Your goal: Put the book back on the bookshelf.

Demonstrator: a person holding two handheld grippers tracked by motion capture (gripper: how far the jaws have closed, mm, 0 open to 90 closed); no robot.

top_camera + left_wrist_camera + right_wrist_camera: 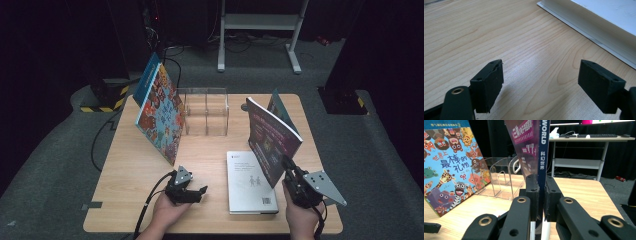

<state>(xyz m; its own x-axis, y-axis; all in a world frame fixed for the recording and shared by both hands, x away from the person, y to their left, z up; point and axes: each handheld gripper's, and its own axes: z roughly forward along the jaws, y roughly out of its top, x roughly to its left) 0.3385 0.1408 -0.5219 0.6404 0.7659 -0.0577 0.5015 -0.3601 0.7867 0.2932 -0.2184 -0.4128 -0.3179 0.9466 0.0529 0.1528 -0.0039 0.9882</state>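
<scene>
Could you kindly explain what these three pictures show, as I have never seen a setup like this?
A person sits at a wooden table with hand-held tongs in each hand; there is no robot arm. The high view looks down from above the person. The other two pictures come from cameras riding on each pair of tongs, looking along their black jaws.

The right tongs are shut on the spine of a purple magazine, holding it upright. The left tongs are open with nothing between them, just above the tabletop beside a white book that lies flat.

Also on the table: a colourful animal picture book standing tilted and a clear plastic rack at the back.
</scene>
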